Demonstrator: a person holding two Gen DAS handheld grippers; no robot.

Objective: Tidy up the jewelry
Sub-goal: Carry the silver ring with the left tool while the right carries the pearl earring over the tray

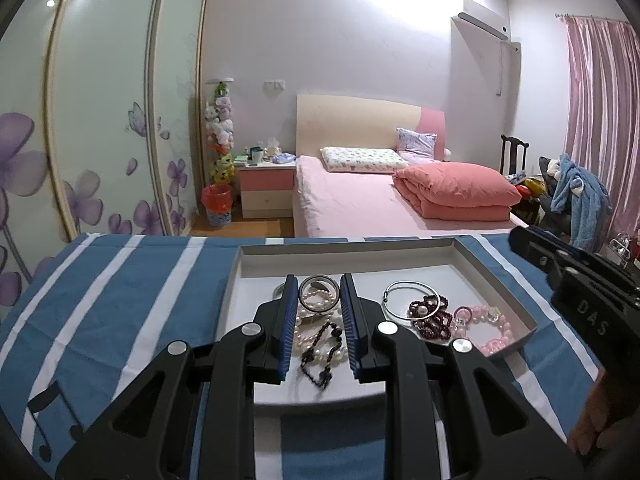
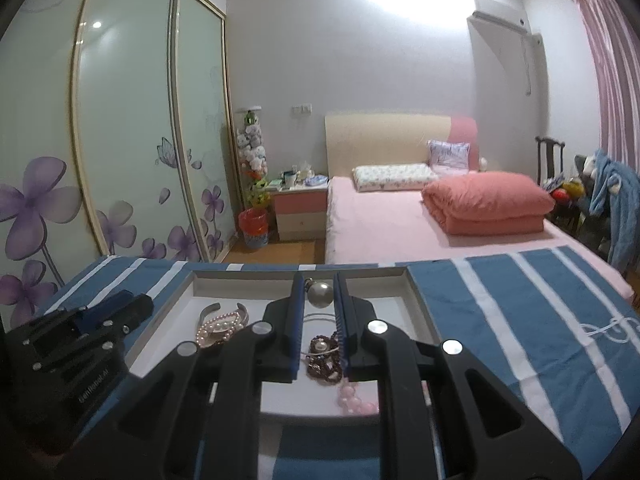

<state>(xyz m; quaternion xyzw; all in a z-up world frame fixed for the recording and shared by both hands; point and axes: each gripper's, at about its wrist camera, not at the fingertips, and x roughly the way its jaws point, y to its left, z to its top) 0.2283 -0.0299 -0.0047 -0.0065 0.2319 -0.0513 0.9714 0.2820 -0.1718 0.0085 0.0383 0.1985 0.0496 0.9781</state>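
A shallow grey tray [image 1: 498, 280] on a blue striped cloth holds the jewelry. My left gripper [image 1: 319, 290] is open above a silver ring-shaped bangle [image 1: 309, 283], white pearls [image 1: 316, 300] and a dark bead chain [image 1: 326, 354]. To their right lie a thin silver bangle [image 1: 412, 300], dark red beads [image 1: 434, 322] and a pink bead bracelet [image 1: 490, 326]. My right gripper [image 2: 319, 288] is open above a round silver pendant [image 2: 321, 295] and dark red beads [image 2: 324, 360]. A pearl strand [image 2: 218, 326] lies to the left, pink beads [image 2: 354, 400] lie below.
The blue and white striped cloth [image 1: 120, 300] covers the table. Beyond it stand a pink bed [image 1: 360, 200], a nightstand [image 1: 267, 188], a red bin [image 1: 217, 204] and a wardrobe [image 1: 100, 120]. The right gripper's body [image 1: 580, 280] shows beside the tray's right edge.
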